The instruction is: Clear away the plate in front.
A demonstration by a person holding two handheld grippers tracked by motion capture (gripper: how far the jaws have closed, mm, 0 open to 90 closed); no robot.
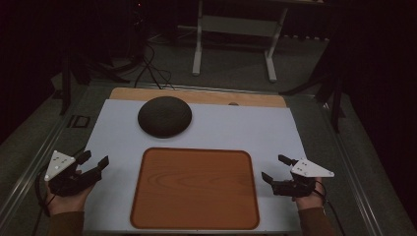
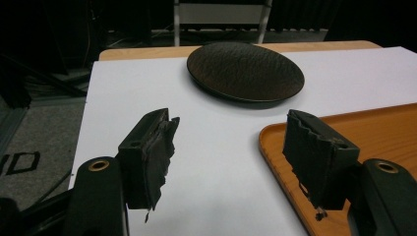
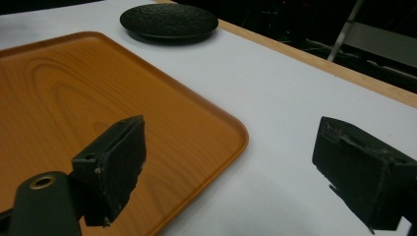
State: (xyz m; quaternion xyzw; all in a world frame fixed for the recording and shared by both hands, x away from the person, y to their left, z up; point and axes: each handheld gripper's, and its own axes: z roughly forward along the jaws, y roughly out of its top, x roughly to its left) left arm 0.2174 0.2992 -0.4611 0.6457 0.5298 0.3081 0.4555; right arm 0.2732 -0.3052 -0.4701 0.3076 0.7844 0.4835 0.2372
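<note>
- Black two-jaw left gripper [image 1: 94, 162] at about 8 o'clock on the table, jaws spread wide with nothing between them; worn, ragged rubber pads [image 2: 158, 152] in the left gripper view.
- Black two-jaw right gripper [image 1: 275, 168] at about 4 o'clock, jaws likewise spread and empty, tips aimed toward the tray's right edge.
- Orange-brown wood-grain tray with rounded corners and a low raised rim [image 1: 194, 149] lies flat between the two grippers, at 6 o'clock, bare. Long axis runs left to right.
- White matte sheet covering the table [image 1: 246, 128]; pale wooden strip along its far edge.
- Dark, round, shallow plate with a rough pebbled surface [image 1: 164, 116] sits beyond the tray at roughly 11 o'clock, apart from the tray's far rim, on the white sheet.
- Key relation: the plate lies ahead and slightly right of the left jaws, near dead centre in the left gripper view [image 2: 245, 71]; from the right jaws it is far off, up-left [image 3: 168, 20]. Left hand judged nearer, so the likelier one to reach.
- Plate is round, no long axis; low rim suggests an edge pinch.
</note>
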